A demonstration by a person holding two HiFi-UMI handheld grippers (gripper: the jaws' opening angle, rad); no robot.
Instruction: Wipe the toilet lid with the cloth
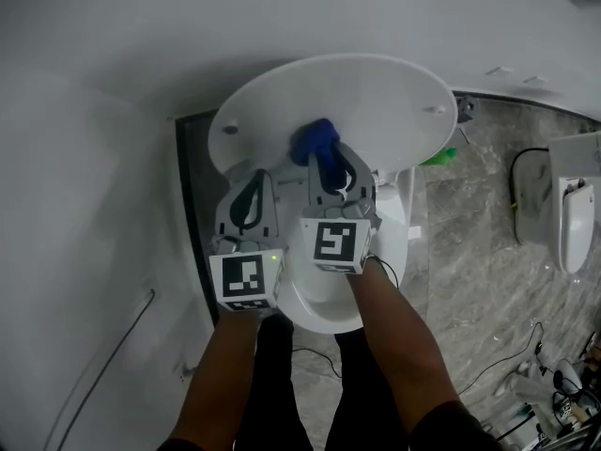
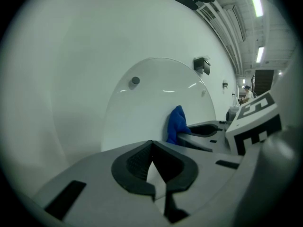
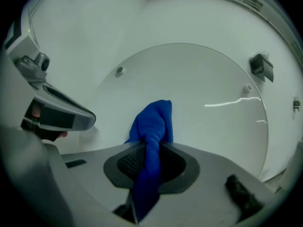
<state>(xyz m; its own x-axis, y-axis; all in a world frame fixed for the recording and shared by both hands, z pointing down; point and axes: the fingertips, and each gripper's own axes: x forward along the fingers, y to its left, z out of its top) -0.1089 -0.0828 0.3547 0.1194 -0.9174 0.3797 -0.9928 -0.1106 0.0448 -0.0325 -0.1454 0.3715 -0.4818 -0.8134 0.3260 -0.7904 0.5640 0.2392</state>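
Observation:
The white toilet lid (image 1: 376,111) stands raised, its round inner face toward me. A blue cloth (image 1: 315,141) is pressed against the lid's lower middle, with my right gripper (image 1: 331,165) shut on it. In the right gripper view the cloth (image 3: 152,126) bunches out between the jaws against the lid (image 3: 208,98). My left gripper (image 1: 248,188) is shut and holds nothing, just left of the right one and short of the lid. The left gripper view shows its own closed jaws, the lid (image 2: 151,103) ahead and the cloth (image 2: 177,124) to the right.
Below the grippers lies the white toilet seat and bowl (image 1: 324,299). A white wall (image 1: 84,205) fills the left. A grey marbled floor (image 1: 470,252) lies to the right, with a second white fixture (image 1: 568,209) and cables. A green object (image 1: 439,157) peeks out from behind the lid.

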